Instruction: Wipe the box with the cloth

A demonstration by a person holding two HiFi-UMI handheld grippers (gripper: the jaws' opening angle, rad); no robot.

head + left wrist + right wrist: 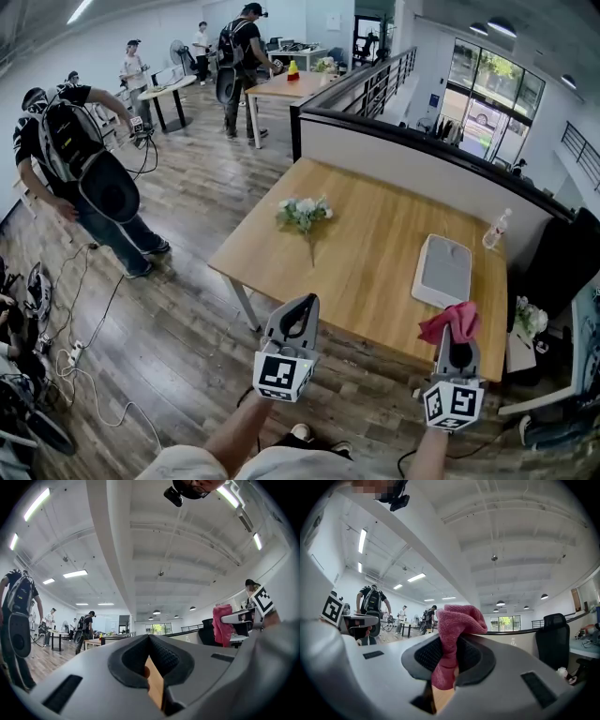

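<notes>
Gripping the pink cloth (449,322) between its jaws, the right claw (458,342) hangs at the near edge of the wooden bench (375,244); the cloth bunches above the jaw tips, and a fold of it trails down between them; the left claw (302,305) is closed tip to tip on nothing, held off the bench's near edge; the white box (442,270) lies on the bench just beyond the cloth, apart from it; flowers (303,213) lie mid-bench; a clear bottle (496,229) sits beyond the box.

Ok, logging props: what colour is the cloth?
Pinkish-red cloth, clearest in the right gripper view.
</notes>
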